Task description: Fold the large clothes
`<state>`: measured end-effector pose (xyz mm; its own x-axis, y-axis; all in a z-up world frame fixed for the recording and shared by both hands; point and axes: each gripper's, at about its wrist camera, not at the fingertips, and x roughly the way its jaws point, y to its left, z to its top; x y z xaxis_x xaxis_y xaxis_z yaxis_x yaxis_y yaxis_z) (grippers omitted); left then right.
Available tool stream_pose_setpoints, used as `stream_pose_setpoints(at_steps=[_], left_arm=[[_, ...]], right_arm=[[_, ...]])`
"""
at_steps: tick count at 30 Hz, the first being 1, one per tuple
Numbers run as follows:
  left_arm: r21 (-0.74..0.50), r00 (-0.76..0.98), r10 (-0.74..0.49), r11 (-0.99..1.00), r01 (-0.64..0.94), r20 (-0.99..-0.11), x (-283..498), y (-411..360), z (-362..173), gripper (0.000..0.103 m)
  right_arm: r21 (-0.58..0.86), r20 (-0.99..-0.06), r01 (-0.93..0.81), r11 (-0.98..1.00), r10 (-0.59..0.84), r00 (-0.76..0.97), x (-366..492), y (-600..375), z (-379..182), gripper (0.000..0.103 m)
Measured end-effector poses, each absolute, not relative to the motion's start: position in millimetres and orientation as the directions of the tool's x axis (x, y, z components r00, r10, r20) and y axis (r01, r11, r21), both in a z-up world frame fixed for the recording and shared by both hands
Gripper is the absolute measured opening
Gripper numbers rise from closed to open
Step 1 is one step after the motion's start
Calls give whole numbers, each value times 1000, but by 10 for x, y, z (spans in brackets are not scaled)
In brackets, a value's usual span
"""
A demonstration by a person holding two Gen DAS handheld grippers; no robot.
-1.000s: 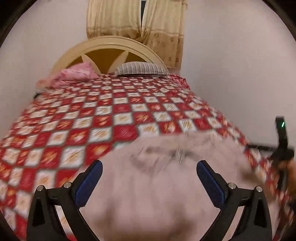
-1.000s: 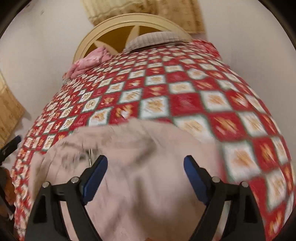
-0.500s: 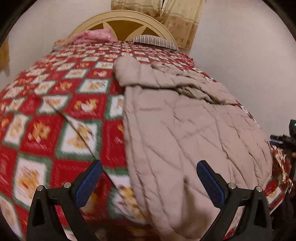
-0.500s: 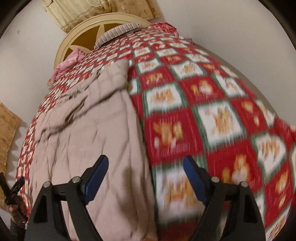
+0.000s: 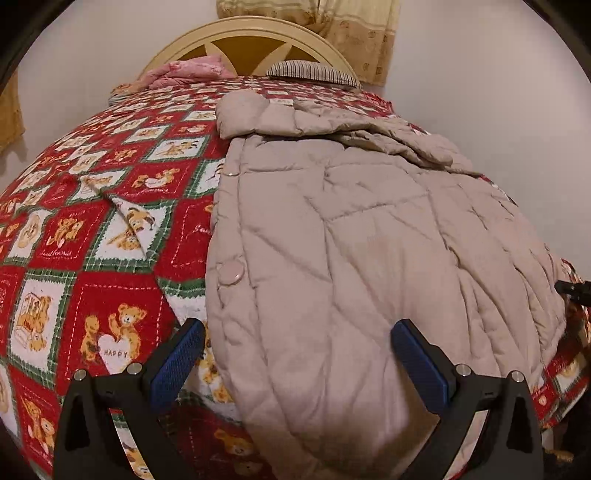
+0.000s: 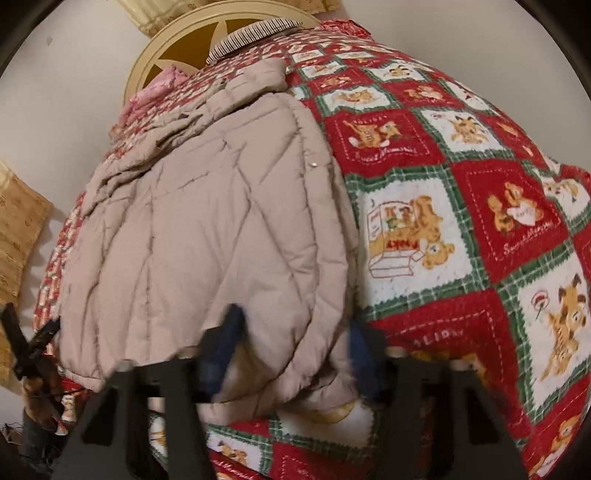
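Observation:
A large beige quilted coat (image 5: 354, 236) lies spread lengthwise on the bed, its hem hanging over the near edge, its collar bunched toward the headboard. It also shows in the right wrist view (image 6: 207, 236). My left gripper (image 5: 295, 350) is open, its blue pads (image 5: 177, 362) either side of the coat's near hem, not gripping. My right gripper (image 6: 291, 343) is open but narrower, blurred, with the coat's right hem corner between its fingers (image 6: 225, 339). The other gripper shows at each view's edge (image 6: 29, 343).
The bed carries a red, white and green teddy-bear bedspread (image 5: 92, 229). A pink cloth (image 5: 184, 70) and a striped pillow (image 5: 310, 70) lie by the cream headboard (image 5: 240, 40). Walls stand close on both sides; curtains (image 5: 354, 29) hang behind.
The coat, blurred and bunched a second ago, now lies flat along the bed. Both grippers have dropped to the near hem. The right gripper's fingers have closed partway around the hem corner.

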<state>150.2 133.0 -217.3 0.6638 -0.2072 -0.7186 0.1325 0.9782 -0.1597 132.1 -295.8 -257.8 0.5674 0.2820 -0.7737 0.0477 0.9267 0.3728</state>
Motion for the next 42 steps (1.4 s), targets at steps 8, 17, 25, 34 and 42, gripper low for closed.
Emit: stream_pose_setpoints(at_steps=[8,17,25,34,42], left_arm=[[-185,676,-224,974,130,-702,1484,1407,-2216,101],[-134,679,-185,983,127,-711,1455,1276,-2144,78],[-224,671,-362,931,287,-647,967,1447,-1736,10],[-384,740,-564,816,432,-367,553,1708,-613,8],[-373,758,-552,823,429,-348,1548,1880,-220,13]], right_arm=[[419,-746,28,907,327,580,1249,-2957,-2619,27],[414,-729,9,910,326,602,1162,-2859,-2597,16],[533,-652,-67,843,460,603,887,-2921,-2353,13],[644,-453,-198,739,577,680,379,-2997,-1541,12],[673,-295,-246,698,558,775,1288,-3087,-702,11]])
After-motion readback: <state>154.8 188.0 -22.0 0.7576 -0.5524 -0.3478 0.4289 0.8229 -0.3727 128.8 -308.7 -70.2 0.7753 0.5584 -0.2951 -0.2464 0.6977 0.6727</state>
